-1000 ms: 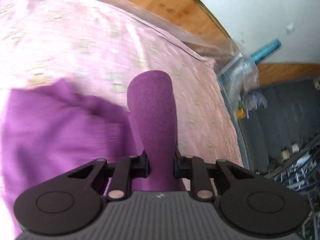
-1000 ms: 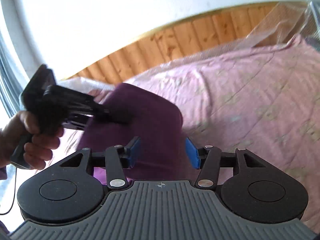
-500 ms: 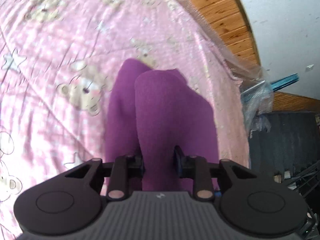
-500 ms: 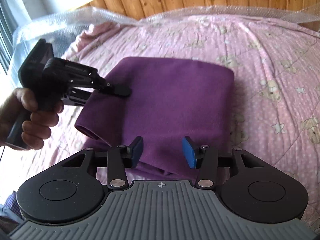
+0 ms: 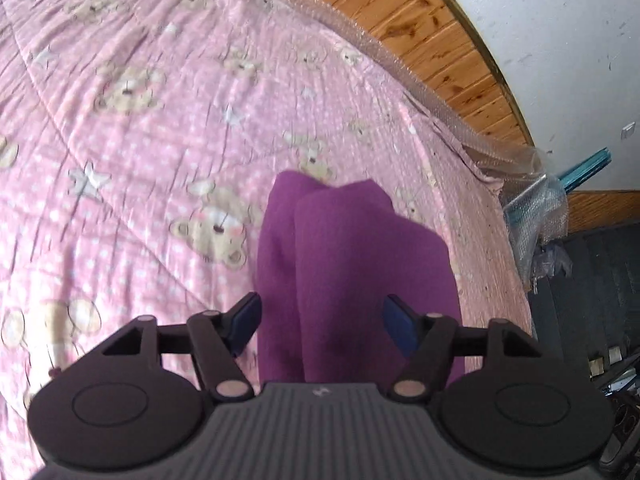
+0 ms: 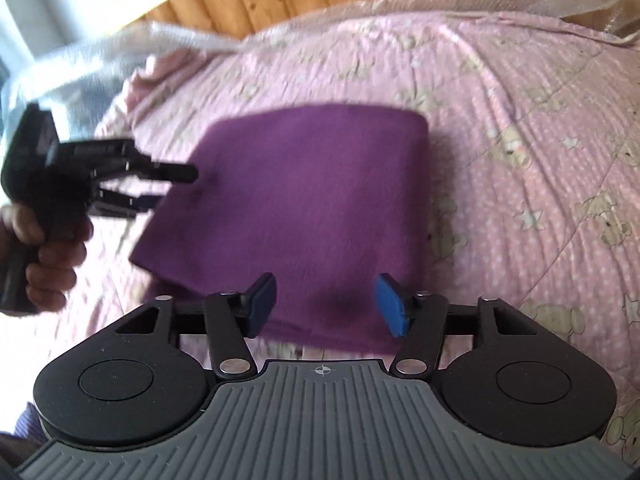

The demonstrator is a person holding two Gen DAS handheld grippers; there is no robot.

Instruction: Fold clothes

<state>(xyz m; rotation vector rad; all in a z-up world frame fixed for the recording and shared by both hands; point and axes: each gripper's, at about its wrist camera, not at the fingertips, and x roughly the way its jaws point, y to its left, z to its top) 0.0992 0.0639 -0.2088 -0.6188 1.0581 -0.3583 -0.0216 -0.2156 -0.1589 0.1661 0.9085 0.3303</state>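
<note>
A purple garment (image 6: 304,204) lies folded into a rough rectangle on the pink bear-print bedspread (image 6: 532,128). In the left wrist view the same garment (image 5: 356,272) shows as a folded edge between my fingers. My left gripper (image 5: 322,326) is open with the cloth lying loose between its blue pads; it also shows in the right wrist view (image 6: 168,188), at the garment's left edge, jaws apart. My right gripper (image 6: 324,304) is open just above the garment's near edge and holds nothing.
The bedspread (image 5: 160,120) covers the bed. A wooden headboard (image 5: 432,40) with clear plastic wrap along it borders the far side. Dark shelving with clutter (image 5: 600,300) stands to the right of the bed. A white wall (image 5: 560,20) lies beyond.
My left gripper was shut on the garment's fold and has now opened, letting it go. My right gripper opened wider. The garment has settled flat on the bed.
</note>
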